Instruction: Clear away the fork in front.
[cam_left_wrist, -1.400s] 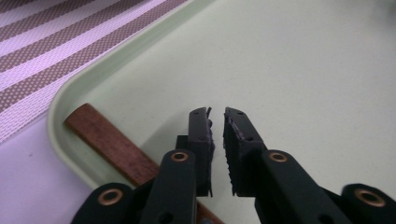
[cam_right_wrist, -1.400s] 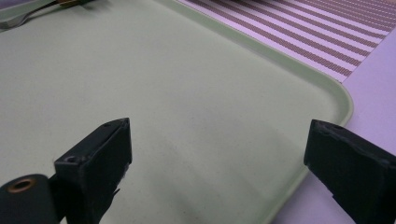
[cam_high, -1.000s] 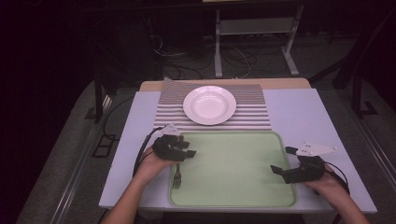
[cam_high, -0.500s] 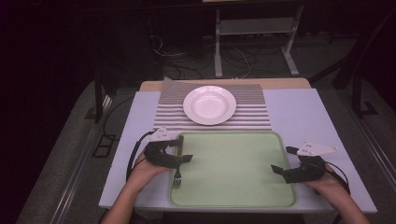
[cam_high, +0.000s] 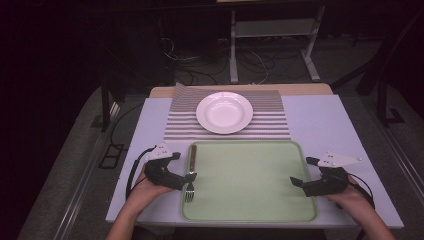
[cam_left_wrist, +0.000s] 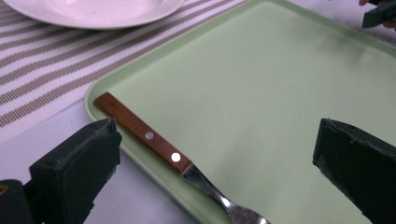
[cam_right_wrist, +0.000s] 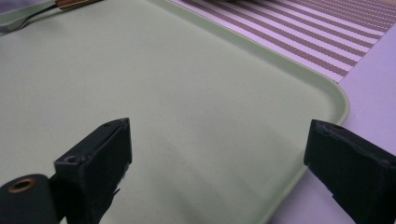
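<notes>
**Wood-handled fork lies free on the tray's left edge**

Wood and steel meet in the fork (cam_high: 191, 167), a brown-handled piece with two rivets and a bright metal neck, which lies along the left rim of the pale green rectangular tray (cam_high: 250, 210). Its long axis runs up and down the table in the high view, handle toward the round white plate (cam_high: 224, 112) on the striped beige placemat (cam_high: 272, 125), tines toward the person.

The left gripper (cam_high: 184, 181) sits just beside the tine end, at the tray's left side. Its jaws have just been opening and now stand spread wide; in the left gripper view the fork (cam_left_wrist: 154, 142) lies slantwise between them, untouched by either pad.

The right gripper (cam_high: 300, 179) hovers over the tray's right edge, well apart from the fork, jaws likewise wide and holding nothing.

Judged from this, the left hand is far nearer, and any fresh grasp would close across the handle.
</notes>
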